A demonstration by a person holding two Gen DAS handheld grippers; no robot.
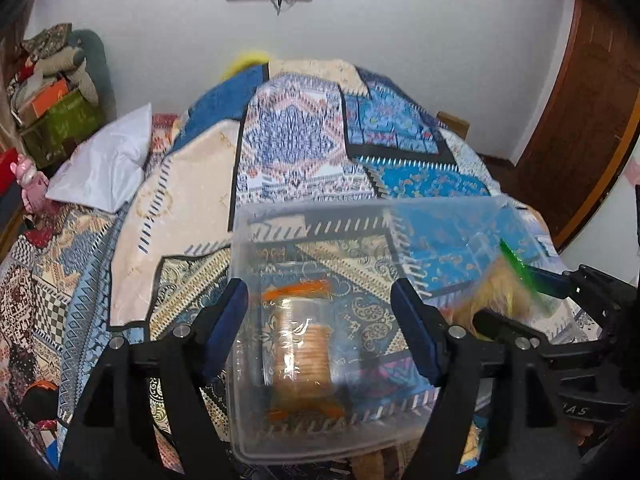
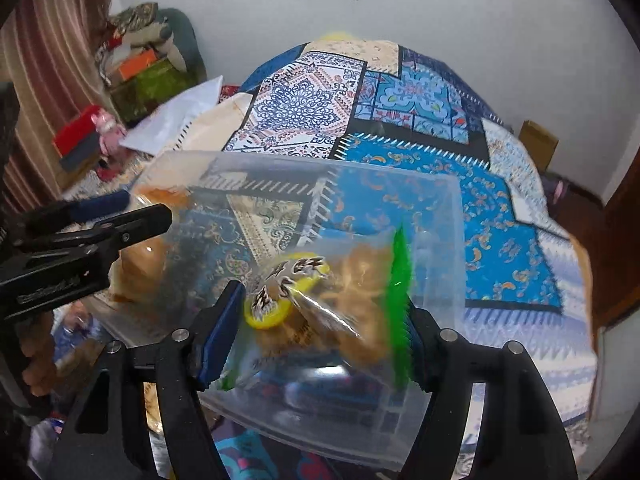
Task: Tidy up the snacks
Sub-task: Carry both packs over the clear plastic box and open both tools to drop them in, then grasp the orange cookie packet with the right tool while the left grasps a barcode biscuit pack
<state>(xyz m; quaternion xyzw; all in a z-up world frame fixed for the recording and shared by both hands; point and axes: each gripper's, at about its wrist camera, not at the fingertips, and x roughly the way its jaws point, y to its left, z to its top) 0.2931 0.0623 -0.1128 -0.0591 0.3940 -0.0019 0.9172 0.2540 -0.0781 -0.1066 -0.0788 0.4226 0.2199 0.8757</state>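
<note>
Both grippers tilt steeply down over one clear tub (image 1: 320,216) that sits on a patterned quilt (image 1: 296,140).

The left gripper (image 1: 320,332) points into the tub's left part. Its two blue pads (image 1: 226,328) stand wide apart, released, touching nothing. Between them, lower down on the tub floor, lies one biscuit roll (image 1: 302,344) in clear wrap with orange ends, well clear of both pads.

The right gripper (image 2: 316,332) reaches into the tub's right part. Its pads (image 2: 218,336) sit against the two sides of one clear snack bag (image 2: 340,304) with green edges and a yellow round label; the left pad meets the bag's edge, the green edge lies along the right pad. The blur leaves it unclear whether they press it or have let go.

From the right wrist view the left gripper shows at the left, over the tub rim.

Counted: two grippers, one tub, one roll, one bag
</note>
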